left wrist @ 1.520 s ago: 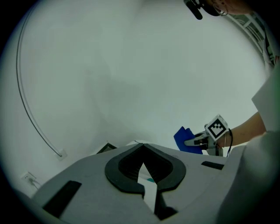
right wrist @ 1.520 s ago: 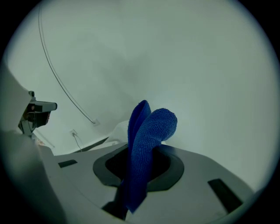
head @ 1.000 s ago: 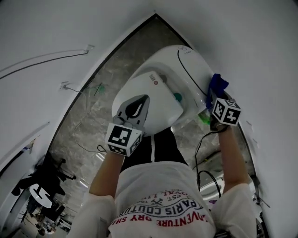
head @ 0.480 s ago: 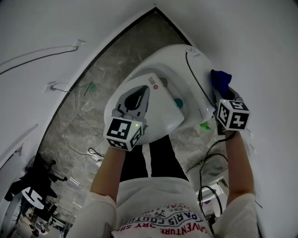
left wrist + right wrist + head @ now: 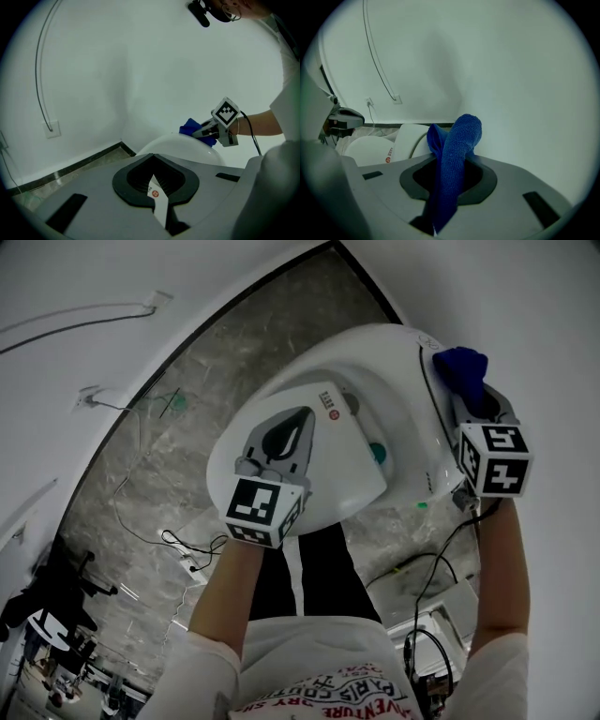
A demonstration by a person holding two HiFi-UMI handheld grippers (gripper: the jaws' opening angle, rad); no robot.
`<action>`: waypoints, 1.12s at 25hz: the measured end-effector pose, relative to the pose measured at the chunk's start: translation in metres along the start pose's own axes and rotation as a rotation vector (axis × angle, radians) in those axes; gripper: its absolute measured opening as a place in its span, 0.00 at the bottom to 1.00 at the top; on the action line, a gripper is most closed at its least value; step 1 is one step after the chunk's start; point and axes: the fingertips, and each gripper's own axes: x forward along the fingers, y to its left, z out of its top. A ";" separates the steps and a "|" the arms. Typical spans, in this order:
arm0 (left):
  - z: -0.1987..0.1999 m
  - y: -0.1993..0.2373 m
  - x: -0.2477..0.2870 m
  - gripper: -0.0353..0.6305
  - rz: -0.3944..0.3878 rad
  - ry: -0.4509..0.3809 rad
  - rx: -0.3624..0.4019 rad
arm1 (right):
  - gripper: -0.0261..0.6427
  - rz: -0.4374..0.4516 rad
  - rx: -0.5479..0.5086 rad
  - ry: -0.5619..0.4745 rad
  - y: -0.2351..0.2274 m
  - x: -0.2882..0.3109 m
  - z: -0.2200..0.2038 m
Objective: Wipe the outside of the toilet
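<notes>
White walls [image 5: 525, 324] meet in a corner over a grey marbled floor [image 5: 216, 399]. A white toilet [image 5: 375, 371] stands on the floor, its lid down, with a small red sticker on the lid. The person stands over it in a white printed shirt [image 5: 319, 652], both forearms stretched forward.

The left gripper [image 5: 298, 420] hovers above the lid, near its middle. Its jaws stand only a slit apart and hold nothing; the lid and its sticker show through the gap.

The right gripper [image 5: 473, 399] reaches along the toilet's right side, between the bowl and the wall. Its jaws are pressed onto a blue cloth [image 5: 457, 154]. The cloth runs up through the jaws and bunches past their tips. In the head view and the left gripper view it lies against the toilet's outer rim, close to the wall.

A thin dark cable [image 5: 178, 540] loops on the floor to the toilet's left. A small wall socket [image 5: 53, 128] sits low on the left wall.
</notes>
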 end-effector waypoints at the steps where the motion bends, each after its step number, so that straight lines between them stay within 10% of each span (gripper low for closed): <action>1: -0.004 0.005 -0.001 0.06 0.004 0.004 0.000 | 0.15 0.004 -0.025 0.003 0.003 0.004 0.007; 14: -0.028 0.074 -0.038 0.06 0.110 0.033 -0.005 | 0.15 0.106 -0.403 0.237 0.076 0.071 0.079; 28: -0.068 0.141 -0.066 0.06 0.200 0.049 -0.108 | 0.15 0.303 -0.582 0.553 0.134 0.145 0.085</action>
